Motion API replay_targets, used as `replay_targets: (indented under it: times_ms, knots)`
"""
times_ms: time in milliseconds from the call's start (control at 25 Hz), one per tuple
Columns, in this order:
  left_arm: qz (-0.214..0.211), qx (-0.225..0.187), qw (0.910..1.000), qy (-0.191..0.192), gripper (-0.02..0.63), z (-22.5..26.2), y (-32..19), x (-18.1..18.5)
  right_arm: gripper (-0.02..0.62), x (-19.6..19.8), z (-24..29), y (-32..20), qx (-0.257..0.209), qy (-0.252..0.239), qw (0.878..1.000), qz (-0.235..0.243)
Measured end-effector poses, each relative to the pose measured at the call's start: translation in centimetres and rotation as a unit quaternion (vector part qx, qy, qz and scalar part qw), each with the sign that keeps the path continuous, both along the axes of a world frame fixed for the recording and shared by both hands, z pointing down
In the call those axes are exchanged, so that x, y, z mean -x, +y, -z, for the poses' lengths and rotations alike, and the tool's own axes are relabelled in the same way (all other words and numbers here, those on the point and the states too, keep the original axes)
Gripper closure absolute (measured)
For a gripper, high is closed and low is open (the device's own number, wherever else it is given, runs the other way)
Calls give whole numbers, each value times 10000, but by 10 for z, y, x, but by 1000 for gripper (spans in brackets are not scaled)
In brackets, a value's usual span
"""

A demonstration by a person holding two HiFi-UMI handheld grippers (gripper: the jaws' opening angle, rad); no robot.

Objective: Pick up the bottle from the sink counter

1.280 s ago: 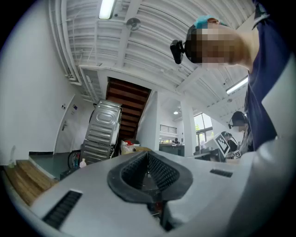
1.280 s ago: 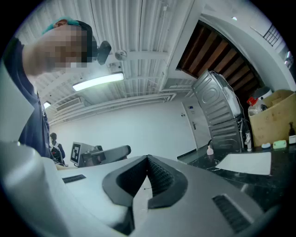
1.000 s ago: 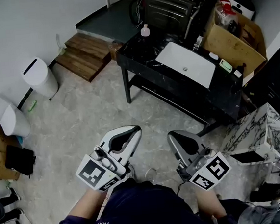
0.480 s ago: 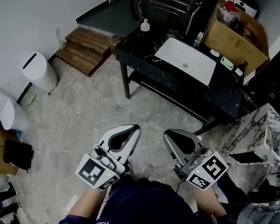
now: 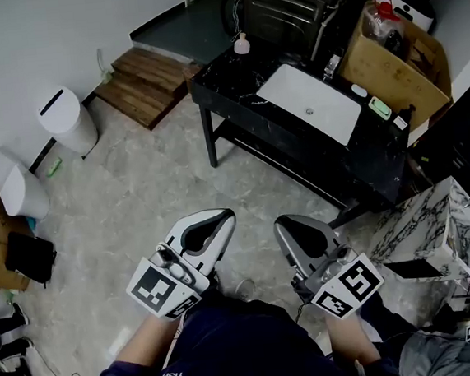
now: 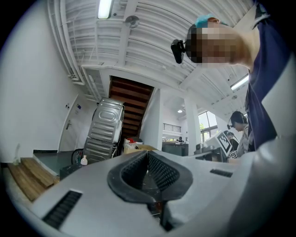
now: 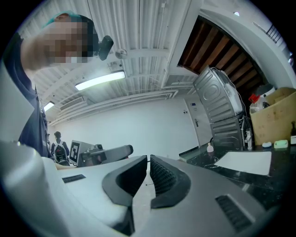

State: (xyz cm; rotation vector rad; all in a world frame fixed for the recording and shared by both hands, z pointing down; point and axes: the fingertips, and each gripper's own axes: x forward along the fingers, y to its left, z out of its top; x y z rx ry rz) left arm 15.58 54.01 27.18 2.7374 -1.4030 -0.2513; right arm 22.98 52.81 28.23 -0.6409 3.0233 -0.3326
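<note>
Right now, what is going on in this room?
A person stands some way from the black sink counter, holding a gripper in each hand. The left gripper and right gripper are both shut and empty. The small bottle stands untouched at the counter's far corner, left of the white sink in the head view.

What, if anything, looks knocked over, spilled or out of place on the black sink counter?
Nothing stands out. The small pale bottle stands upright at the far left corner of the black marble counter, the white rectangular basin looks clean, and no spill shows from the head view.
</note>
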Motion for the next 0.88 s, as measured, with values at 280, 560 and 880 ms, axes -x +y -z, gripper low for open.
replay_targets:
  times_ms: [280, 560, 880]
  knots:
    - [16, -5, 10000, 12, 597, -3, -5, -3, 572, -2, -4, -3, 37, -12, 10000, 55]
    - [5, 51, 10000, 44, 597, -6, -17, 1, 572, 2, -7, -16, 95, 31, 9999, 30]
    - [-13, 112, 9999, 71, 597, -11, -42, 17, 572, 19, -10, -41, 168, 26, 9998, 37]
